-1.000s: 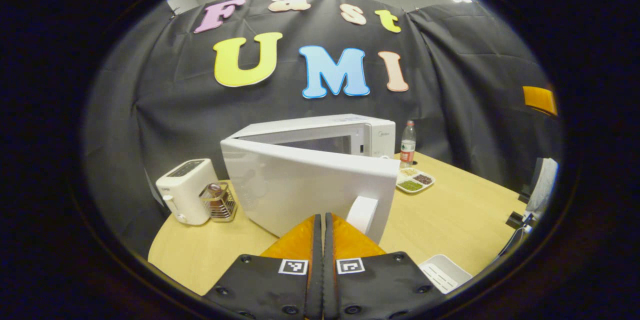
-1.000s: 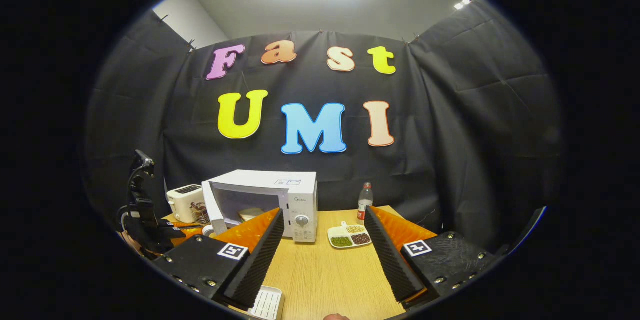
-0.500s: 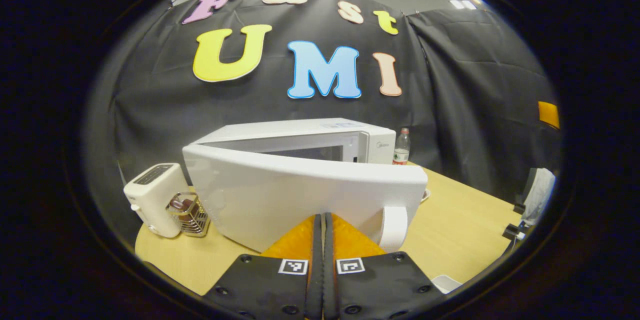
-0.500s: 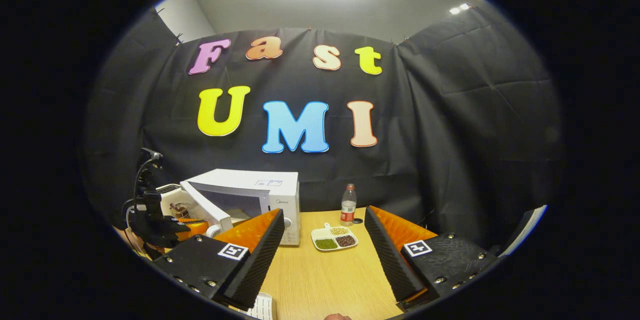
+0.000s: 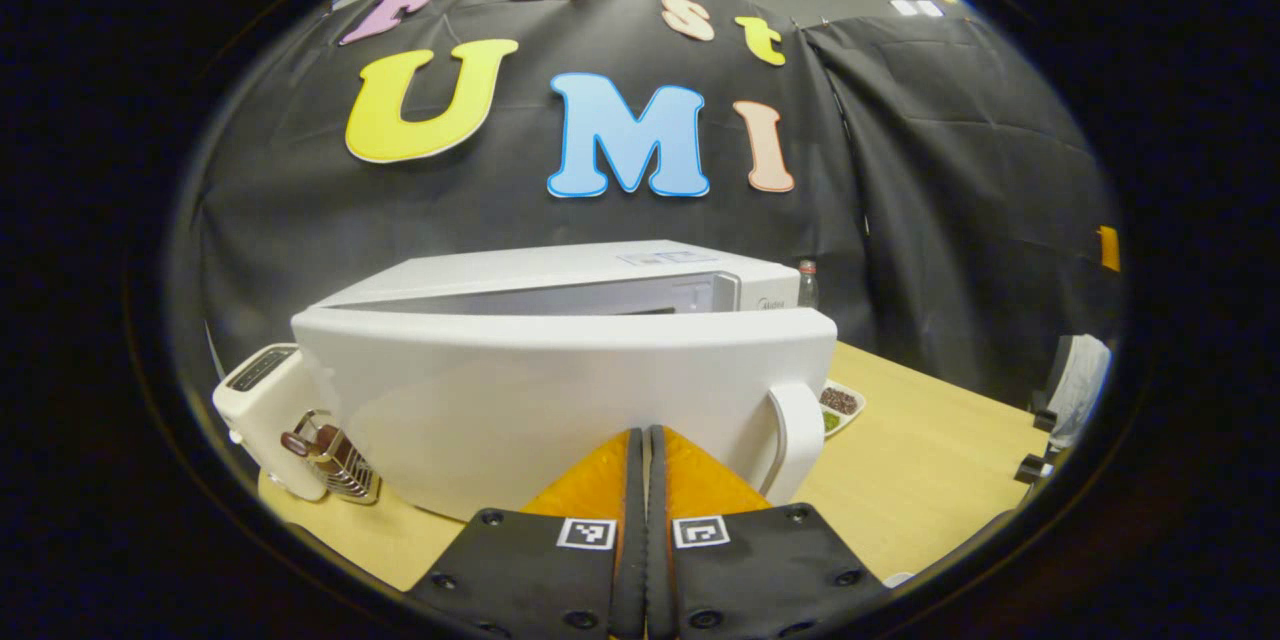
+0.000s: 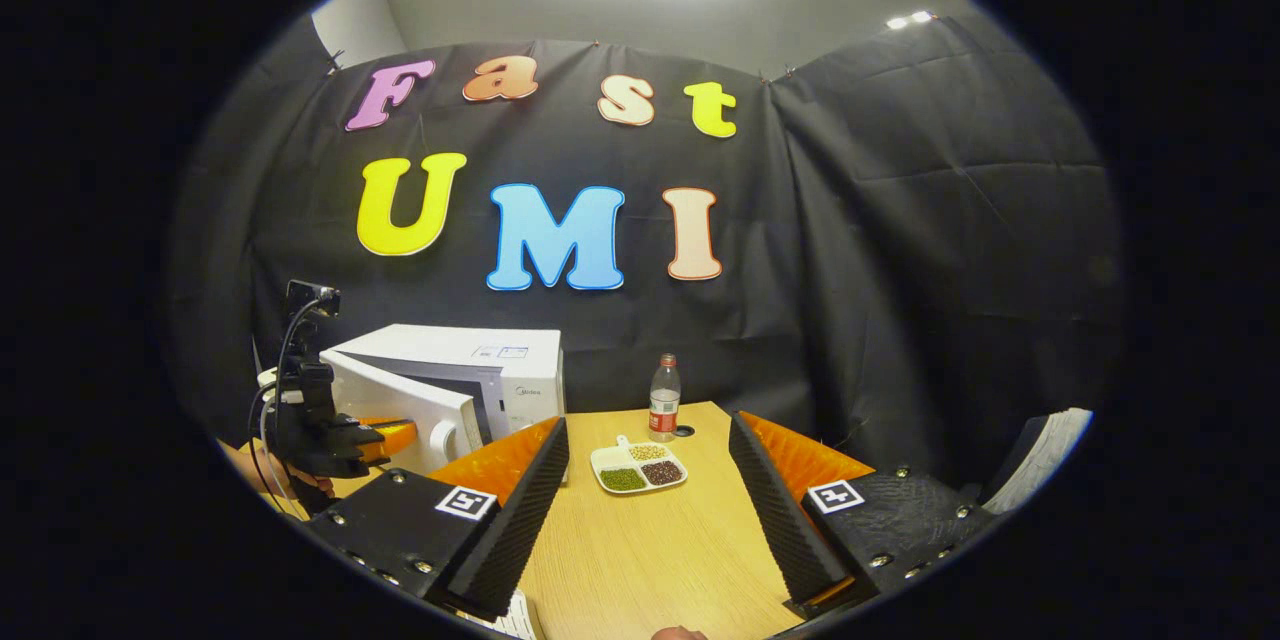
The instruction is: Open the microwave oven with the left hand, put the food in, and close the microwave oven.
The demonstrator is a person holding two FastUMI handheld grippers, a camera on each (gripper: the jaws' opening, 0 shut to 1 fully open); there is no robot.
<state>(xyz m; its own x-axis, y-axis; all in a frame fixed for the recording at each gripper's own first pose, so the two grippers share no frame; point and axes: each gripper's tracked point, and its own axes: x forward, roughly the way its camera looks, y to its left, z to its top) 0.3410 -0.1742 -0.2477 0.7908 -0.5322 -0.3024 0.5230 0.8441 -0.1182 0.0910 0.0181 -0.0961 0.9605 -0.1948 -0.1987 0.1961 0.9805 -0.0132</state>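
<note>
The white microwave (image 5: 560, 265) stands on the wooden table (image 5: 930, 460) with its door (image 5: 560, 390) partly ajar, swung most of the way toward the body. My left gripper (image 5: 645, 440) is shut with nothing between its fingers, and its tips rest against the door's outer face, left of the door handle (image 5: 800, 435). The right gripper view has the microwave (image 6: 470, 360) at the left, with the left gripper (image 6: 385, 435) at its door (image 6: 405, 410). My right gripper (image 6: 648, 425) hangs open and empty above the table. The door hides the oven's inside.
A white toaster (image 5: 255, 390) and a small metal rack (image 5: 335, 455) stand left of the microwave. A divided dish of beans (image 6: 637, 468) and a water bottle (image 6: 663, 400) sit right of it on the table (image 6: 650, 550). A person's hand holds the left gripper.
The microwave door has swung further toward shut, with the shut left gripper moving in against it. The right gripper has turned rightward, so the microwave sits further left in its view.
</note>
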